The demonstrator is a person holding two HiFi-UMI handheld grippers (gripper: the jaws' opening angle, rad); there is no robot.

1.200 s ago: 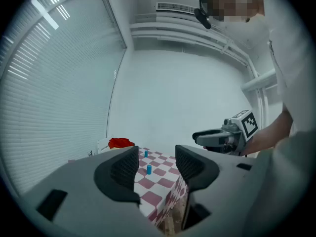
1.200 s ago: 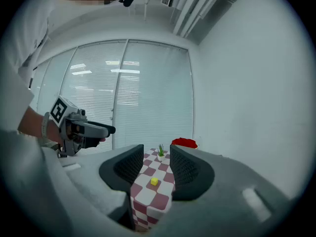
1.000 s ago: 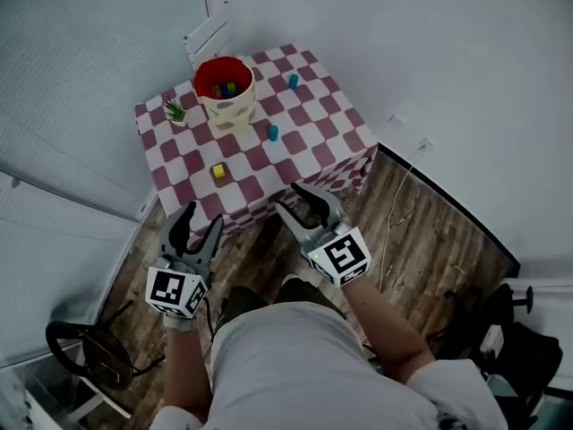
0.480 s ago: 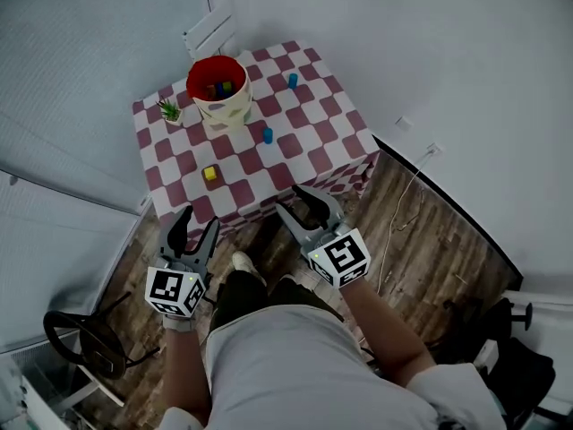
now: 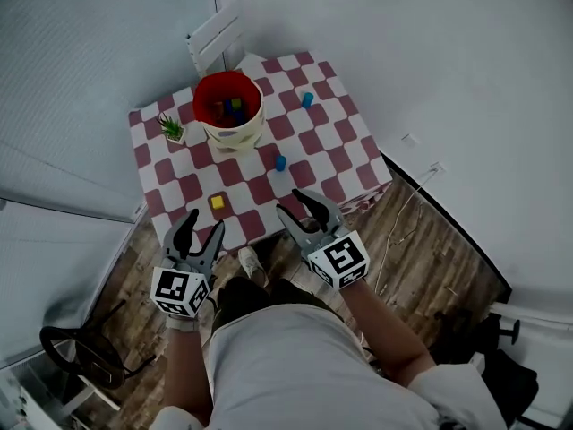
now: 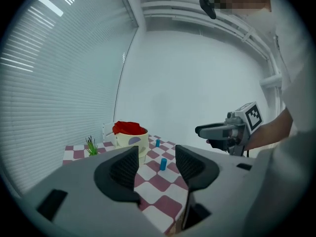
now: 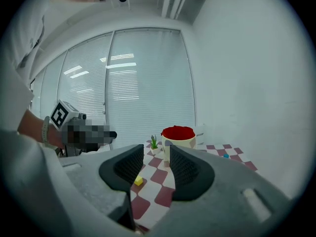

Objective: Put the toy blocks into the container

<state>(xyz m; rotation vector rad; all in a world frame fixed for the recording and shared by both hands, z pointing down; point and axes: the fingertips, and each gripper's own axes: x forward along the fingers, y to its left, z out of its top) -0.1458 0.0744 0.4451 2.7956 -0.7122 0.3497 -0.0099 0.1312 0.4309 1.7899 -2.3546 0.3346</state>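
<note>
Left gripper [image 5: 200, 229]: jaws spread, gripping nothing. Right gripper [image 5: 296, 203]: jaws spread, gripping nothing. Both hang at lower centre of the head view, at the near edge of the red-and-white checked table [image 5: 179, 186].

Loose on the table:
- One yellow toy cube [image 5: 217, 202], nearest the grippers.
- Two blue toy cylinders [image 5: 280, 163] [image 5: 307, 99], further up and right.

One cream, red-lined container [image 5: 231, 115], upper centre, holds several coloured blocks. One small potted plant [image 5: 173, 129] stands just left of it.
</note>
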